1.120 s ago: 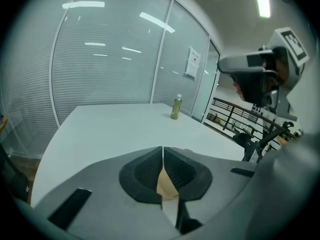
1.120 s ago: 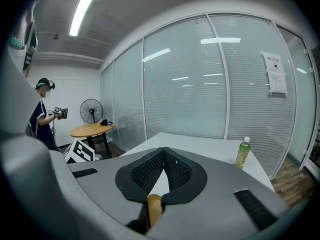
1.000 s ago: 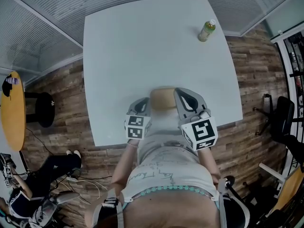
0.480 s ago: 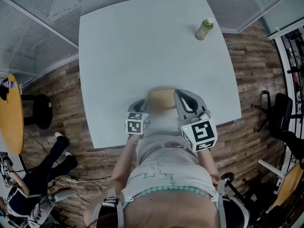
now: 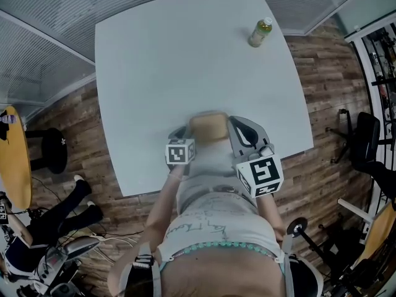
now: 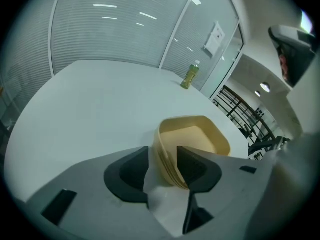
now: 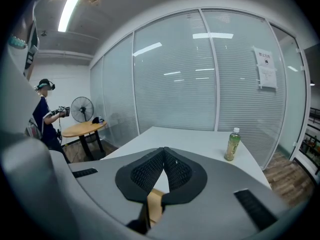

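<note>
Straddling bowl [image 6: 192,140] wall, left gripper [image 6: 162,155] jaws apart

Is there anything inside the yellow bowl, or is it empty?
Empty. The left gripper view looks into the bowl, and only its plain, bare bottom and walls show, with nothing lying in it.

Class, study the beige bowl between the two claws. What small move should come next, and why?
Probably close the left claw on the beige bowl: its wall sits between jaws standing apart, while only the right claw, jaws shut, pinches it.
</note>
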Demonstrator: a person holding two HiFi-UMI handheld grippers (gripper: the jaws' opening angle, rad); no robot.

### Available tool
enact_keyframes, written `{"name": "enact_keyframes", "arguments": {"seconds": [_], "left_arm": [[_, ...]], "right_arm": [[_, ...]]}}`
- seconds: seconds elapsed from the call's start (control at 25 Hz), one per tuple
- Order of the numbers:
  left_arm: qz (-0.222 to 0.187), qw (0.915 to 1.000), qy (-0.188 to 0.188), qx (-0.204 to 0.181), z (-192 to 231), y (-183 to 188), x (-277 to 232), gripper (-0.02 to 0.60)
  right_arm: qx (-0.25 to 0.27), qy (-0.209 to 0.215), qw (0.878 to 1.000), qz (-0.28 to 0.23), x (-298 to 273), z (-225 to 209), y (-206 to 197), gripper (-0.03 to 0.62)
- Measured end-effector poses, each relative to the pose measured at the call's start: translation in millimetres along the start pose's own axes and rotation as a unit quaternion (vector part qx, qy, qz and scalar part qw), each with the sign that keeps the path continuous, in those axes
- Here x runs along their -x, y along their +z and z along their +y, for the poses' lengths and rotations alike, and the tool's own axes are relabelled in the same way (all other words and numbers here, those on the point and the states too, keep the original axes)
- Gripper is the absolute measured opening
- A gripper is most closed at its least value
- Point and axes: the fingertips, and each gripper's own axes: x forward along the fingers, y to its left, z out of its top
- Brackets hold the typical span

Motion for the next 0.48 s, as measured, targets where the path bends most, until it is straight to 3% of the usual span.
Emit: {"name": "enact_keyframes", "arguments": {"seconds": [0.32, 0.48], "left_arm": [[0.016, 0.9991, -0.005, 0.039, 6.8, -6.3, -13.5, 0.142], [0.02, 0.9962, -0.008, 0.084, 3.5, -8.2, -19.2, 0.091]], "right_arm": [[-0.011, -0.017, 1.0, 0.002, 2.8, -3.6, -5.5, 0.0], [-0.015, -0.026, 1.0, 0.003, 7.3, -9.0, -8.7, 0.0]]}}
